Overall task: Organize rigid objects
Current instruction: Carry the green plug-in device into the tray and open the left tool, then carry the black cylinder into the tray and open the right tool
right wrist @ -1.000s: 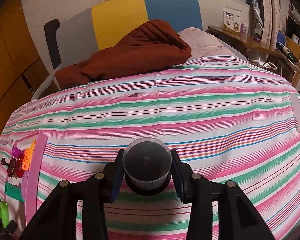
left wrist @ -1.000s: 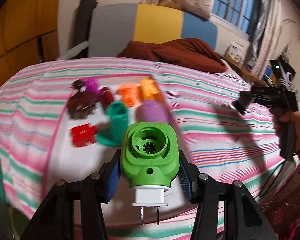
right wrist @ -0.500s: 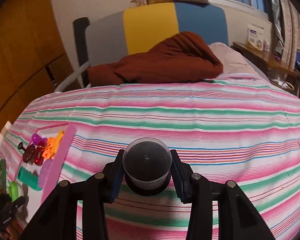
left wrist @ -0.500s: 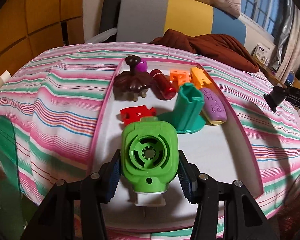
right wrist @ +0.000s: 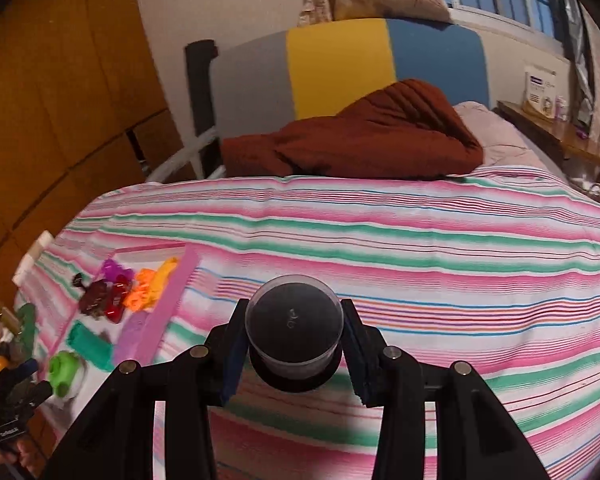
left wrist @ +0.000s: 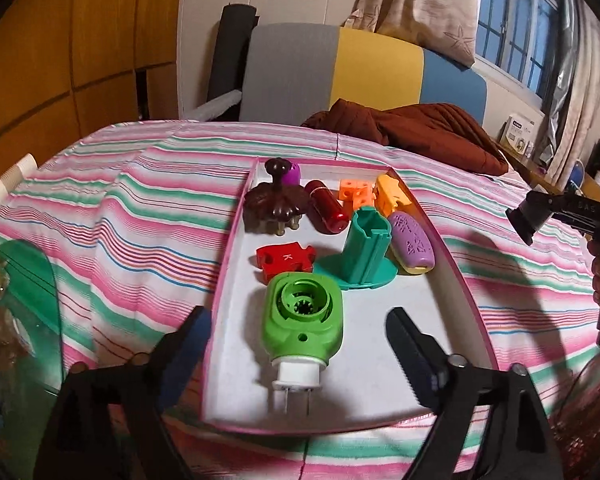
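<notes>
- Green plastic plug-in device [left wrist: 302, 316] lies in the pink-rimmed tray [left wrist: 452, 264] near the bed's front edge, between the opening left hand-held gripper [left wrist: 296, 344] jaws, released.
- Right hand-held gripper [right wrist: 294, 354] clamps a dark clear-lidded round jar [right wrist: 294, 334], likely tray-bound next.

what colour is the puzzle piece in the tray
Red, with a white letter K; clearest in the left wrist view.

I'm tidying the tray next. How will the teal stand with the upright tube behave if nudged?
The teal stand looks like rigid plastic, so probably stiff and light. Its flat base should resist tipping, though a push high on the tube might topple it.
</notes>
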Demonstrator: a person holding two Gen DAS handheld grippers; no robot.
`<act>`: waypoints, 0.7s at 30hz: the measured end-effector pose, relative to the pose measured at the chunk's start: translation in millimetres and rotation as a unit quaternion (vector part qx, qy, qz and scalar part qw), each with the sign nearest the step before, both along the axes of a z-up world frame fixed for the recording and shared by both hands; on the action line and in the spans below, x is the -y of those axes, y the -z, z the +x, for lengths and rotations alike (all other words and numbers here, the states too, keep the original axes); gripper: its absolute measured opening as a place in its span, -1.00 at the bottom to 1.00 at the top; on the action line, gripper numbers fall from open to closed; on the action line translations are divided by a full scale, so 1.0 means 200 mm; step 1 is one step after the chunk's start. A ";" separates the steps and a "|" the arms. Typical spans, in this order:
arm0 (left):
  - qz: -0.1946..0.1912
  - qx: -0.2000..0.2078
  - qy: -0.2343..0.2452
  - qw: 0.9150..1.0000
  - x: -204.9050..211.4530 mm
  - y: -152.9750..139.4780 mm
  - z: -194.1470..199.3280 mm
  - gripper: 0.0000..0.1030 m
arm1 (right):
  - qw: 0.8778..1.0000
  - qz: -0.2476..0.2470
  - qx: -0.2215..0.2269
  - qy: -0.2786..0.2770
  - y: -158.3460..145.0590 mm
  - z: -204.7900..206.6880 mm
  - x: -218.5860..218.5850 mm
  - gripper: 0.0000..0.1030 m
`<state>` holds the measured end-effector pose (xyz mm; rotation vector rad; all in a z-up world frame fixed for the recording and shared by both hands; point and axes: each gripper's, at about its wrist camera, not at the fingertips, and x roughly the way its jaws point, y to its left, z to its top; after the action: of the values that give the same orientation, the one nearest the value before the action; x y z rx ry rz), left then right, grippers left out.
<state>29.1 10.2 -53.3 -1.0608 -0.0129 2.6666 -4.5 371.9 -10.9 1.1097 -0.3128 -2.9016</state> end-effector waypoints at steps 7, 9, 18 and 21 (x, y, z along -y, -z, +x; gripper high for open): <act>0.002 0.001 -0.002 1.000 0.05 0.00 0.05 0.84 | 0.999 -0.003 0.009 -0.046 0.02 0.08 0.22 -0.16; 0.004 0.003 -0.005 1.000 0.05 0.01 0.06 0.84 | 0.999 0.000 0.020 -0.051 0.03 0.09 0.28 -0.16; 0.005 -0.003 -0.033 0.999 0.11 -0.01 0.07 0.99 | 0.996 0.014 0.030 -0.083 0.00 0.18 0.53 -0.16; -0.005 -0.006 -0.044 0.999 0.12 -0.02 0.07 0.99 | 0.994 0.022 0.023 -0.103 -0.03 0.20 0.64 -0.16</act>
<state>43.3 -13.8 -50.3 -1.0711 -0.0437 2.7542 36.2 243.3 -4.5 1.1427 -0.1276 -2.7165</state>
